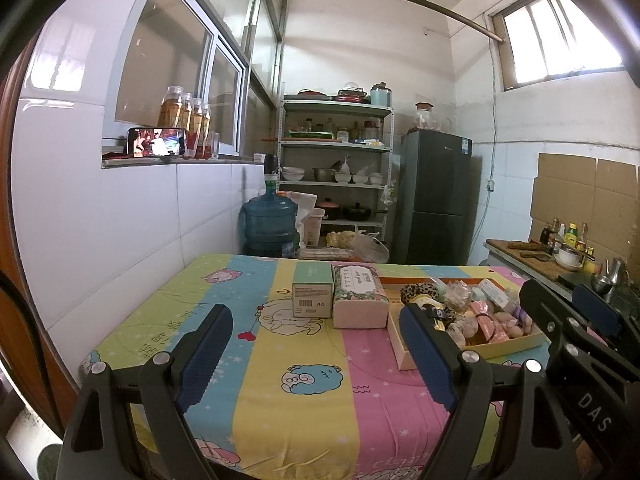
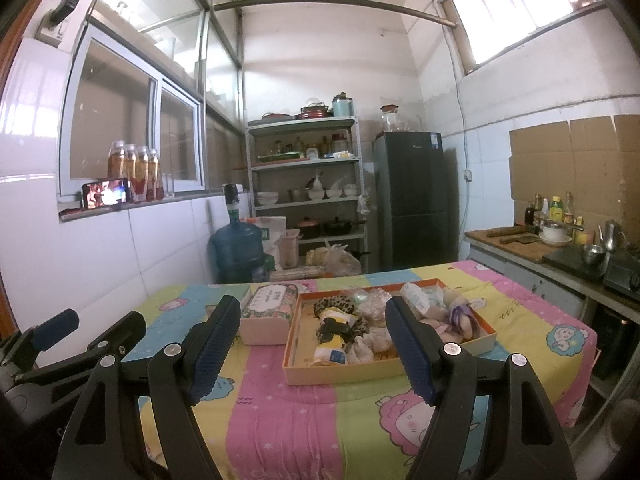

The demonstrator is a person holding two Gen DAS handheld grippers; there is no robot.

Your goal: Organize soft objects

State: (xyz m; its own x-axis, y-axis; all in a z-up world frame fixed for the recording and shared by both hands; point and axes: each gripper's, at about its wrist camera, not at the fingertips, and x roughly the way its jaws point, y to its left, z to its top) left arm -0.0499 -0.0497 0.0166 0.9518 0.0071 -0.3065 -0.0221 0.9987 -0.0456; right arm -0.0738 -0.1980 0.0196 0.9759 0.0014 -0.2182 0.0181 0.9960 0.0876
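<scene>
A shallow orange-rimmed cardboard tray (image 2: 384,372) lies on the cartoon-print tablecloth (image 2: 288,420) and holds several soft items: a leopard-print scrunchie (image 2: 332,304), a yellow-and-white packet (image 2: 332,346), and pale pouches and pink pieces. A floral tissue pack (image 2: 268,312) lies just left of the tray. My right gripper (image 2: 312,308) hovers open in front of the tray, nothing between its fingers. In the left wrist view, my left gripper (image 1: 316,314) is open and empty before the tissue pack (image 1: 360,300) and a green box (image 1: 312,294). The tray (image 1: 404,360) is to its right, and the right gripper (image 1: 568,304) beyond that.
A tiled wall runs along the table's left side, with a sill bearing a phone (image 1: 156,142) and bottles. Behind the table stand a blue water jug (image 1: 270,224), a metal shelf (image 1: 336,168) and a dark fridge (image 1: 436,196). A counter (image 2: 552,252) with bottles and a kettle is on the right.
</scene>
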